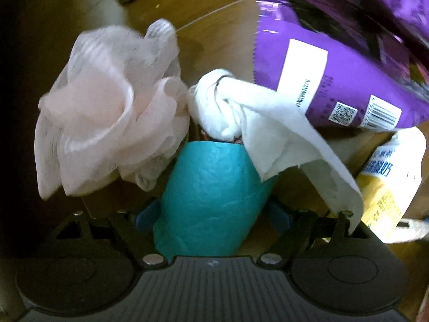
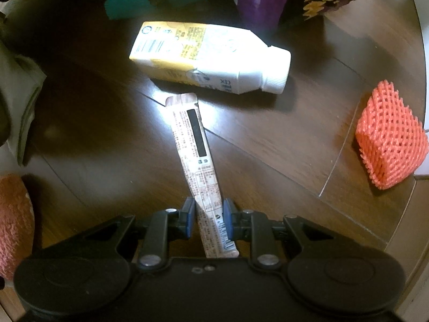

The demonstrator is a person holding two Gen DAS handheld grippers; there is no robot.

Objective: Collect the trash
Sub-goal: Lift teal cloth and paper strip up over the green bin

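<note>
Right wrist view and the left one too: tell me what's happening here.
A person with handheld tongs is gathering litter off a dark wood floor. The right tongs are closed around a long printed stick wrapper, with a toppled yellow-and-white drink bottle lying just beyond it. The left tongs hold a teal bag, amid a pink mesh pouf, white tissue and purple packet.

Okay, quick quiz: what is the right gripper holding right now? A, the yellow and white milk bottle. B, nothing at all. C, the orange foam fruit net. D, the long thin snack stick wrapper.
D: the right gripper has its fingers closed on the near end of the long thin wrapper, while the milk bottle and the orange foam net lie apart on the wooden surface.
</note>
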